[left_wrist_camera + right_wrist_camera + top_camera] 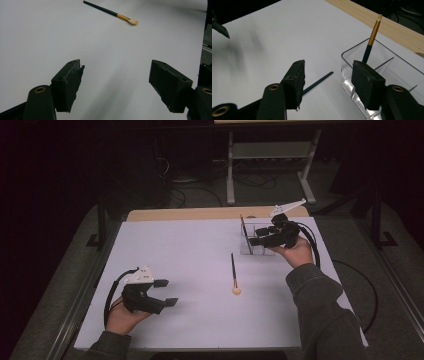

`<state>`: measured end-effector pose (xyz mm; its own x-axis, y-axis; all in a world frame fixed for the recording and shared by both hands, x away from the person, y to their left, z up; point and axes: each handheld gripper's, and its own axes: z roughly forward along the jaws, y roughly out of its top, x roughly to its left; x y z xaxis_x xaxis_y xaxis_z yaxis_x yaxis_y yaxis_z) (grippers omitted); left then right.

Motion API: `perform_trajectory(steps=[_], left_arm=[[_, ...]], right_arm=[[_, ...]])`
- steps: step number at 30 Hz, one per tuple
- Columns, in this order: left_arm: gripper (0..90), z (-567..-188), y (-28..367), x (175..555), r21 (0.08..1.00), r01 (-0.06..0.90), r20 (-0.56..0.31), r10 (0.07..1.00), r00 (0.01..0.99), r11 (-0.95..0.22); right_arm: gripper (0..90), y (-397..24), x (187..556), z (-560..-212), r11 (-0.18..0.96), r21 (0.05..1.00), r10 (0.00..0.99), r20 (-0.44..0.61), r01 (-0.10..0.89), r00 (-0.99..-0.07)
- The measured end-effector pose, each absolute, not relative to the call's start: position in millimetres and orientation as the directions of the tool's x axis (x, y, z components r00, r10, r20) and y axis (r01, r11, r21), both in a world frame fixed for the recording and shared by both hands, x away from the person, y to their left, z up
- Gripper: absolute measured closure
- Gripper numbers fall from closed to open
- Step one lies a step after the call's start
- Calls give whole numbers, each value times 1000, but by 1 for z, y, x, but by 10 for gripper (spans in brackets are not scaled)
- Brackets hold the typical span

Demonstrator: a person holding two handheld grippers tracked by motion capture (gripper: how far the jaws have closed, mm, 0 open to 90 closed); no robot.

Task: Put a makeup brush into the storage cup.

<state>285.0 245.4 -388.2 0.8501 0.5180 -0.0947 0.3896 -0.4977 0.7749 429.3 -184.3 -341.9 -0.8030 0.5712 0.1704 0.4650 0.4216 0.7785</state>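
A dark-handled brush [233, 270] with a gold ferrule and pale tip lies flat on the white mat [190, 250], mid-table; it also shows in the left gripper view [112, 12]. A second brush [372, 37] stands tip-up in a clear divided box [402, 72] at the back right [250, 247]. My right gripper [256, 235] hovers at that box, jaws open and nothing between them [328, 67]; its right jaw overlaps the box's near corner. The lying brush's handle end [319, 81] shows beyond the jaws. My left gripper [166, 292] rests open at the front left, jaws wide over bare mat [116, 67].
A strip of bare wooden tabletop [215, 213] runs behind the mat. Beyond it are metal stand legs [230, 170] and cables on the dark floor. White mat stretches between the two grippers.
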Motion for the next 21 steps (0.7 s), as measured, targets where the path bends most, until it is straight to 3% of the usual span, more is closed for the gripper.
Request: perform_trajectory(steps=[21], left_arm=[[250, -389, 241, 285, 769, 385, -89, 511, 855, -510]], right_arm=[[361, -180, 407, -347, 460, 768, 547, 151, 446, -823]])
